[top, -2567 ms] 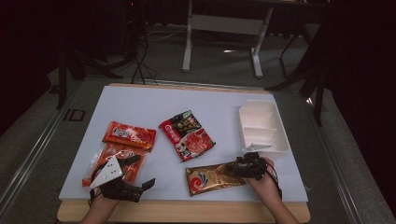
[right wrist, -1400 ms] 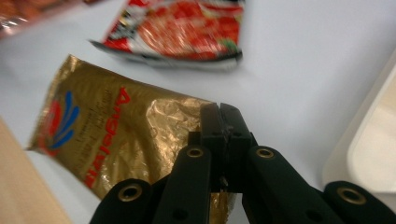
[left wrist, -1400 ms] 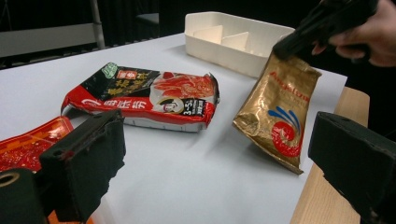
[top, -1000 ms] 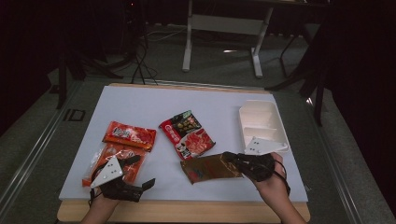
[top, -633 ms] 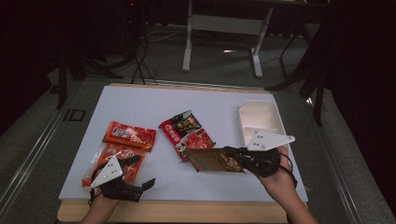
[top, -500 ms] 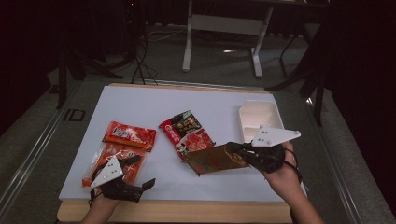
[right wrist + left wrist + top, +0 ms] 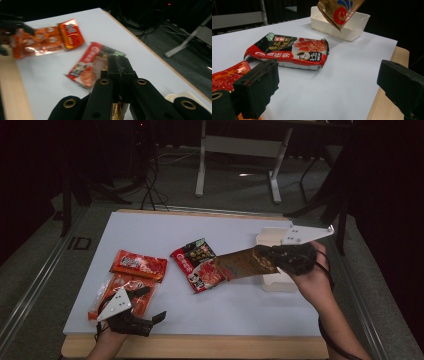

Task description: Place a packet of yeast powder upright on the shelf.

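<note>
Now, crinkly foil gold packet (image 7: 245, 263) in right gripper (image 7: 272, 256), rect. white plastic tray (image 7: 276, 282)

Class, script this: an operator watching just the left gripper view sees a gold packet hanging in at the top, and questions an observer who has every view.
Operator: What is holding it up?
Observer: The right gripper, shut on the gold packet at its end.
Operator: Orange shows at my left edge. What is it?
Observer: A clear bag of orange sachets, with a small red packet beside its far end.
</note>
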### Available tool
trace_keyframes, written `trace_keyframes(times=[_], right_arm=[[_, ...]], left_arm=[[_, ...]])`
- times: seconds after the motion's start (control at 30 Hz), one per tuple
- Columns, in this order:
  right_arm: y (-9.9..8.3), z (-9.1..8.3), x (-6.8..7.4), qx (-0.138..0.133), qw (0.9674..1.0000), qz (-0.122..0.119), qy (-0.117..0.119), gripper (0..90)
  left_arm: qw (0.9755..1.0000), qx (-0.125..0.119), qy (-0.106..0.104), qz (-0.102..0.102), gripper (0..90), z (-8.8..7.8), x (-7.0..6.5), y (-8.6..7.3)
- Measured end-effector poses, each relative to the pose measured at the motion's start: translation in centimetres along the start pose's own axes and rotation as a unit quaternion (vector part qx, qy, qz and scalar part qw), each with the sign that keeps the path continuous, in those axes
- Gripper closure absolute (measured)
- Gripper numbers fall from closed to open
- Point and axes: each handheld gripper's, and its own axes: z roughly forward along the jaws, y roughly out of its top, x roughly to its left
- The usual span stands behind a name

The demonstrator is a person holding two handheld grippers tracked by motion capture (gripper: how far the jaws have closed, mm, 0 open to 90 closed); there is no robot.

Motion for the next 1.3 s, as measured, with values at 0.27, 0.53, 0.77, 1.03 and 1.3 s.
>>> trace_keyframes(times=[0.27, 0.53, 0.77, 1.03, 1.3], right_arm=[[0.8, 0.2, -3.0, 0.004, 0.9995, 0.013, -0.027, 90.0], [2.0, -0.3, -6.1, 0.008, 0.9977, 0.018, -0.064, 90.0], [3.1, -0.9, -8.7, -0.01, 0.9953, 0.031, -0.091, 90.0], [3.5, -0.9, -11.2, -0.016, 0.992, 0.036, -0.12, 90.0], [2.6, 0.2, -13.6, 0.009, 0.9886, 0.037, -0.146, 90.0]], left_arm=[[1.0, 0.002, 0.0, 0.0, 4.2, 0.1, 0.0, 0.0], [1.0, 0.004, 0.001, 0.0, 4.2, 0.1, 0.1, 0.0], [1.0, 0.004, 0.002, -0.002, 4.2, 0.1, 0.1, -0.1], [1.0, 0.005, 0.005, -0.006, 4.2, 0.0, 0.1, -0.2], [0.9999, 0.004, 0.011, -0.009, 4.2, -0.2, 0.1, -0.3]])
